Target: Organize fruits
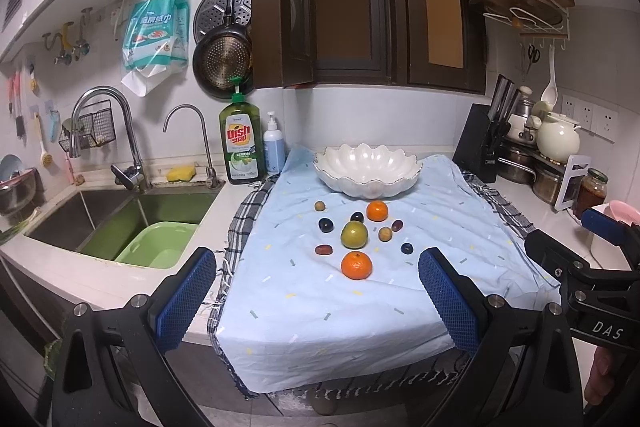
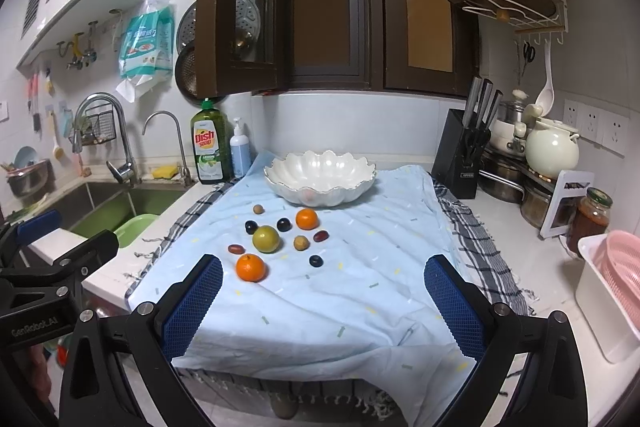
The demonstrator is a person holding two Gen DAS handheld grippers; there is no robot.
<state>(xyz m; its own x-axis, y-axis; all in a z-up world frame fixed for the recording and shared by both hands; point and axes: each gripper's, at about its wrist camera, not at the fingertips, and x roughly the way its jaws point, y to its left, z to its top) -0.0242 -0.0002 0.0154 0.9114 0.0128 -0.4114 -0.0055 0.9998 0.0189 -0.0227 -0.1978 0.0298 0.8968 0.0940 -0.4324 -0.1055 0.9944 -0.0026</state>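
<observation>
A white scalloped bowl (image 1: 368,169) (image 2: 320,177) stands at the back of a light blue cloth (image 1: 400,287) (image 2: 360,287). In front of it lie two oranges (image 1: 356,265) (image 1: 377,211) (image 2: 250,267), a green-yellow round fruit (image 1: 354,235) (image 2: 266,238), and several small dark and tan fruits (image 1: 326,225) (image 2: 315,260). My left gripper (image 1: 316,303) is open and empty, held back over the cloth's near edge. My right gripper (image 2: 324,307) is open and empty, also near the front edge. Each gripper shows at the side of the other's view.
A sink (image 1: 120,215) with a green tub (image 1: 158,245) lies left. Dish soap (image 1: 240,139) and a pump bottle (image 1: 274,145) stand behind the cloth. A knife block (image 2: 464,151), pots, a jar (image 2: 592,219) and a pink rack (image 2: 624,275) are at the right.
</observation>
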